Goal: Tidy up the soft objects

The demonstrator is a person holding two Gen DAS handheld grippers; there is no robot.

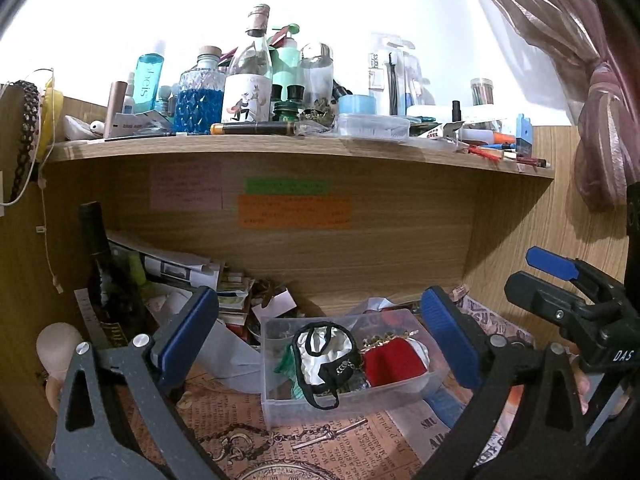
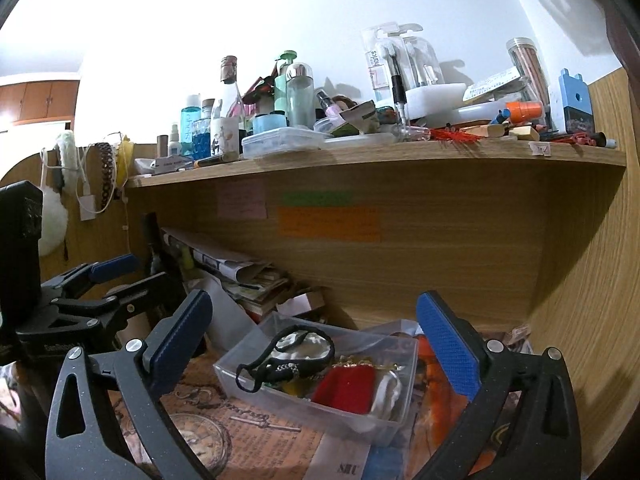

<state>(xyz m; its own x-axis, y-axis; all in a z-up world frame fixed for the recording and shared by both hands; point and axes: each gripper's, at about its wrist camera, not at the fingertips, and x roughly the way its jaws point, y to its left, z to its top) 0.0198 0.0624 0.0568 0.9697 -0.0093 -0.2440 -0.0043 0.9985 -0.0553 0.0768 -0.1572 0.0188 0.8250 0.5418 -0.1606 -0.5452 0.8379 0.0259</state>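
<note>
A clear plastic box (image 1: 280, 408) (image 2: 240, 384) sits on the newsprint-covered desk under the shelf. In it lie a white satin pouch with black cord (image 1: 326, 354) (image 2: 296, 344) and a red velvet pouch (image 1: 394, 362) (image 2: 346, 390), with gold trim and green fabric beside them. My left gripper (image 1: 320, 344) is open and empty, its blue pads either side of the box, above it. My right gripper (image 2: 316, 348) is open and empty too, also framing the box. The right gripper shows at the right of the left wrist view (image 1: 560, 276).
A wooden shelf (image 1: 280, 146) (image 2: 360, 152) overhead is crowded with bottles and jars. A dark wine bottle (image 1: 102, 272), stacked papers (image 1: 180, 268) and a pocket-watch chain (image 1: 256, 440) lie around the box. Wooden walls close the back and right.
</note>
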